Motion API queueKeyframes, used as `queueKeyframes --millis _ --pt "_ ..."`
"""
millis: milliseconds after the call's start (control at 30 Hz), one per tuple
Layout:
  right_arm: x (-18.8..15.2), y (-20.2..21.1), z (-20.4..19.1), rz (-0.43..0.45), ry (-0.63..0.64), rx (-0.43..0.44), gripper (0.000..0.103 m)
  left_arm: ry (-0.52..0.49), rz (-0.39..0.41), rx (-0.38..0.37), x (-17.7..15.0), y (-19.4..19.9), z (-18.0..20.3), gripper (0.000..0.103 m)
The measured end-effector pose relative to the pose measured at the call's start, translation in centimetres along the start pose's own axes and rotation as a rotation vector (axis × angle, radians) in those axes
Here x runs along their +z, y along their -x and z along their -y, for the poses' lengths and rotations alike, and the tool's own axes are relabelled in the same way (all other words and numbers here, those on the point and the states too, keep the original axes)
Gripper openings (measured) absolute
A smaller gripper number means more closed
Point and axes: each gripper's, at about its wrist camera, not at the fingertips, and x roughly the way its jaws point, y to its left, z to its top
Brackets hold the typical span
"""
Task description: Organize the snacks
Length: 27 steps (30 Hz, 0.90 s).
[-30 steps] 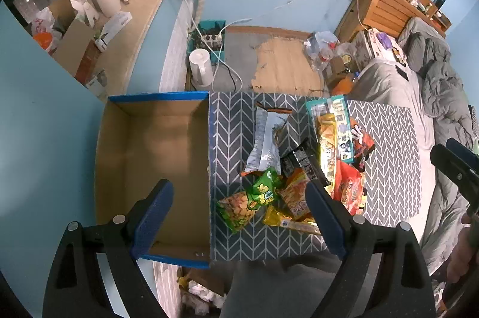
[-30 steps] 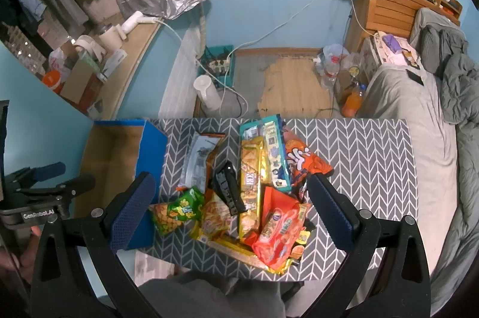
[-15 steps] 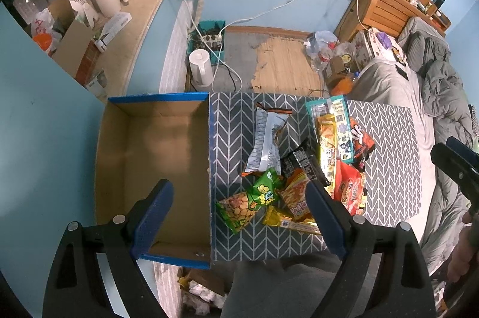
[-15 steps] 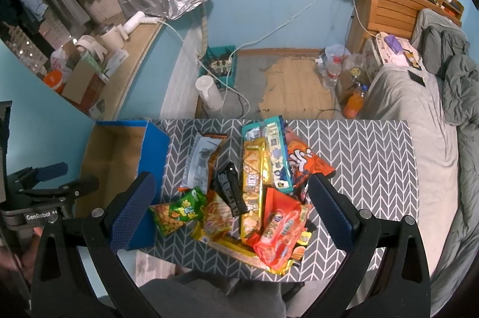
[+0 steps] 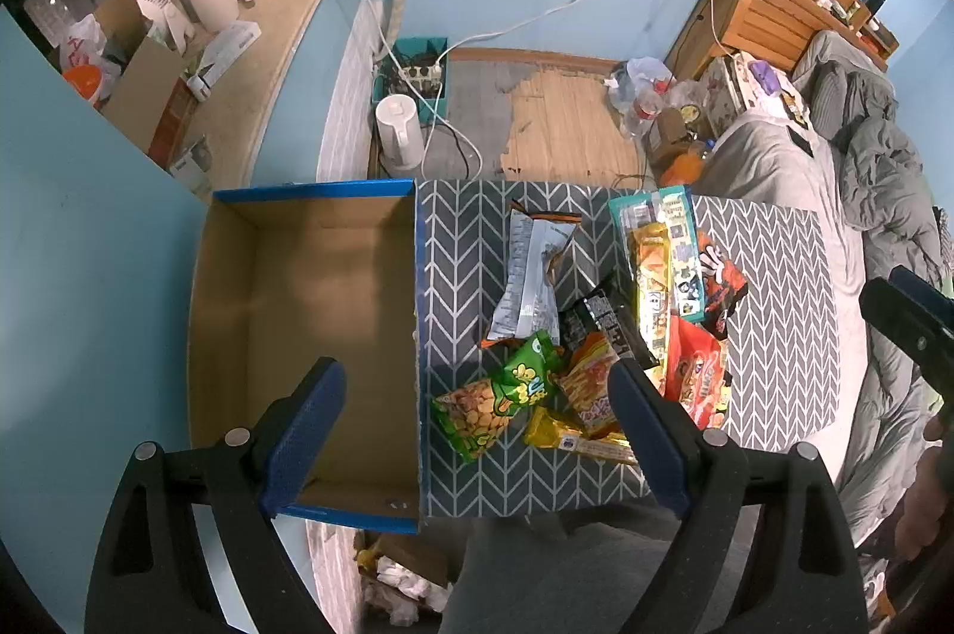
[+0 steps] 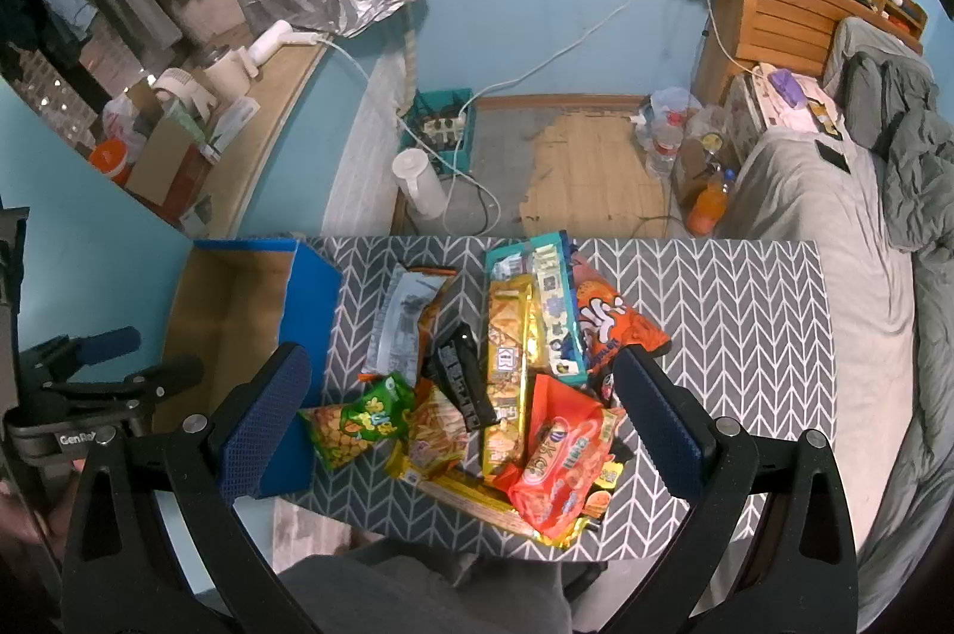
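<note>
The snack pile lies heaped on the patterned table, just beside the cardboard box (nothing in it yet) — sorting not begun. Left gripper and right gripper hover above, jaws apart, holding nothing. Next, probably: lower onto one packet.

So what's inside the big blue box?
Nothing that shows: the blue box has a bare brown cardboard floor. The left gripper finger hides its near corner. All the snacks lie outside, on the patterned table.
</note>
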Motion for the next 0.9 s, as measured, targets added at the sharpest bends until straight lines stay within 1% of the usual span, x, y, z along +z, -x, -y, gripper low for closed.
queueKeyframes --millis 900 --pt "-0.02 -0.24 -0.45 -0.011 0.009 0.005 0.101 0.001 -0.015 -0.002 -0.6 -0.1 -0.14 0.091"
